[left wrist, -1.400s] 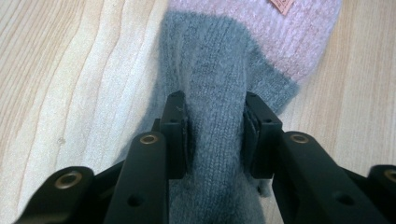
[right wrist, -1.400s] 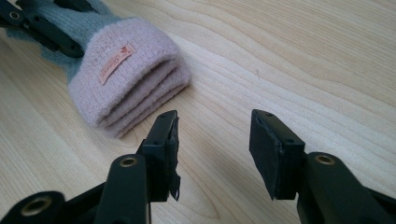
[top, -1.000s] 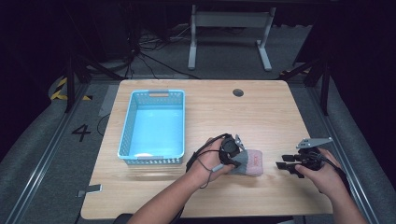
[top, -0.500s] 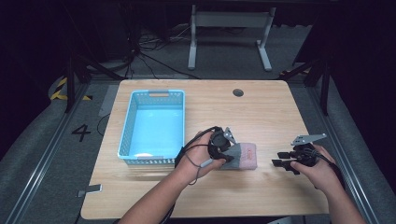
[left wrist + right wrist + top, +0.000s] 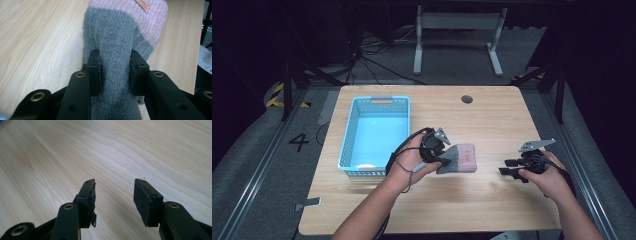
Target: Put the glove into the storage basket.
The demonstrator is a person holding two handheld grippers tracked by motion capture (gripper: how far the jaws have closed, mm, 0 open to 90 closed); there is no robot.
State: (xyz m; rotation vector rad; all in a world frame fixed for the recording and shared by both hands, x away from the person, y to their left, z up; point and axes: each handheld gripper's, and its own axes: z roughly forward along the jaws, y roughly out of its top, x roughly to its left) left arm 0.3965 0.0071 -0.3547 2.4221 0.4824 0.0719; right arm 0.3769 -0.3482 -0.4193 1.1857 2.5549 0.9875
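Observation:
A grey knitted sock with a pink cuff (image 5: pixel 459 158) hangs just above the wooden table (image 5: pixel 492 117), a little right of the basket. My left gripper (image 5: pixel 443 161) is shut on its grey part. In the left gripper view both pads press into the grey knit of the sock (image 5: pixel 115 40), and the pink cuff with a small label points away from me. My right gripper (image 5: pixel 506 167) rests low over the table near its right edge. It is open, and in the right gripper view its jaws have bare wood between them around the gripper (image 5: pixel 115 185).
A light blue plastic basket (image 5: pixel 354 122) stands on the left half of the table, its near rim close to my left forearm. A round cable hole (image 5: pixel 467 99) sits near the far edge. Bare table (image 5: pixel 125 147) stretches ahead of the right gripper.
My left gripper has lifted the sock off the table and carried it a little toward the basket. The right gripper has stayed where it was.

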